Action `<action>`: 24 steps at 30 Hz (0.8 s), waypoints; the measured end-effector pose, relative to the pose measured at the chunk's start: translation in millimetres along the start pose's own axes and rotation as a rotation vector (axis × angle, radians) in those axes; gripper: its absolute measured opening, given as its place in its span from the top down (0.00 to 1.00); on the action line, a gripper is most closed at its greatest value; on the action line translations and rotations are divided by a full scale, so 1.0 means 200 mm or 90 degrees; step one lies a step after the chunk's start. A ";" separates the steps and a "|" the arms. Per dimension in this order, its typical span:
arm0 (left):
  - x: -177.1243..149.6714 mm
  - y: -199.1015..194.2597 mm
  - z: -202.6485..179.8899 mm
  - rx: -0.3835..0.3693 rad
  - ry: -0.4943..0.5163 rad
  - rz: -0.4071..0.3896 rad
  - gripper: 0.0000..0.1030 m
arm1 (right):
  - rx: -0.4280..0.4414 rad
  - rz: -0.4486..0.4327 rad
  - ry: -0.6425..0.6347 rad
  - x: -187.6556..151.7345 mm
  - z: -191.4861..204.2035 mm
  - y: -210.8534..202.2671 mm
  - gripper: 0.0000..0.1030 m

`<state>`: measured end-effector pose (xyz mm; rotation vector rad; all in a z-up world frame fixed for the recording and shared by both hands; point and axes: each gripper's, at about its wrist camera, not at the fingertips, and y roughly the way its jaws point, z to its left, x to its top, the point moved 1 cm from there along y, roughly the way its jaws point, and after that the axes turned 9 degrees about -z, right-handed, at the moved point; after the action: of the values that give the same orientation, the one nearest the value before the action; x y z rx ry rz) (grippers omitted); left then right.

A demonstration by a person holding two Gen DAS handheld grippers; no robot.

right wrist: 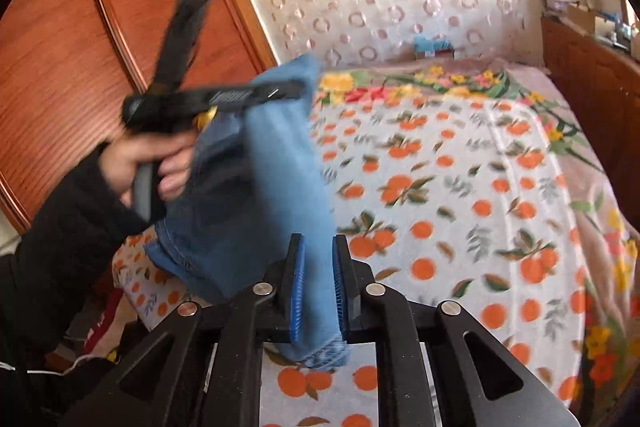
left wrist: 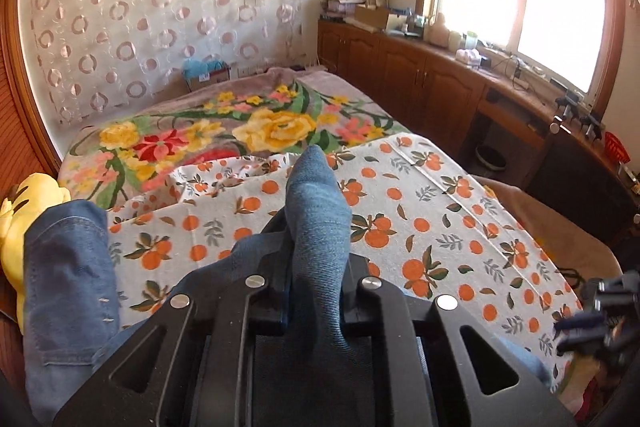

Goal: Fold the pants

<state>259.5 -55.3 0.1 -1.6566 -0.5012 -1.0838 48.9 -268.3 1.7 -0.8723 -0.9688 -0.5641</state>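
The blue jeans (left wrist: 316,195) hang lifted above the bed between both grippers. In the left wrist view a fold of denim bulges up out of my left gripper (left wrist: 316,247), whose jaws are shut on it; another part of the jeans (left wrist: 68,267) hangs at the left. In the right wrist view my right gripper (right wrist: 319,259) has its blue pads (right wrist: 298,291) pressed on a hemmed edge of the jeans (right wrist: 260,187). A hand (right wrist: 160,155) in a black sleeve holds the left gripper (right wrist: 292,91), blurred, clamped on the jeans' upper edge.
An orange-print sheet (left wrist: 440,219) covers the near half of the bed, with a floral blanket (left wrist: 200,131) beyond it. A yellow soft thing (left wrist: 24,211) lies at the left. Wooden cabinets (left wrist: 420,75) with clutter run under the window; a wooden wardrobe (right wrist: 80,47) stands left.
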 end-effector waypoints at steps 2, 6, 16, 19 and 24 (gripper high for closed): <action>-0.01 -0.06 0.03 0.002 -0.004 -0.011 0.85 | -0.017 -0.019 0.001 0.03 -0.04 -0.03 0.75; -0.04 -0.14 0.08 0.007 -0.013 -0.025 0.85 | -0.060 0.003 -0.029 0.04 -0.12 0.10 0.75; -0.07 -0.28 0.25 0.021 -0.045 -0.051 0.85 | 0.060 0.046 -0.026 -0.02 0.09 0.32 0.75; -0.07 -0.32 0.30 0.031 -0.050 -0.054 0.85 | 0.085 0.043 -0.034 0.01 0.18 0.33 0.75; -0.10 -0.37 0.36 0.048 -0.052 -0.056 0.85 | 0.134 0.050 -0.040 0.04 0.33 0.38 0.75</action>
<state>222.3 40.8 20.3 -1.6306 -0.6660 -1.0511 79.0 -172.6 -1.0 -0.7398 -1.0258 -0.3623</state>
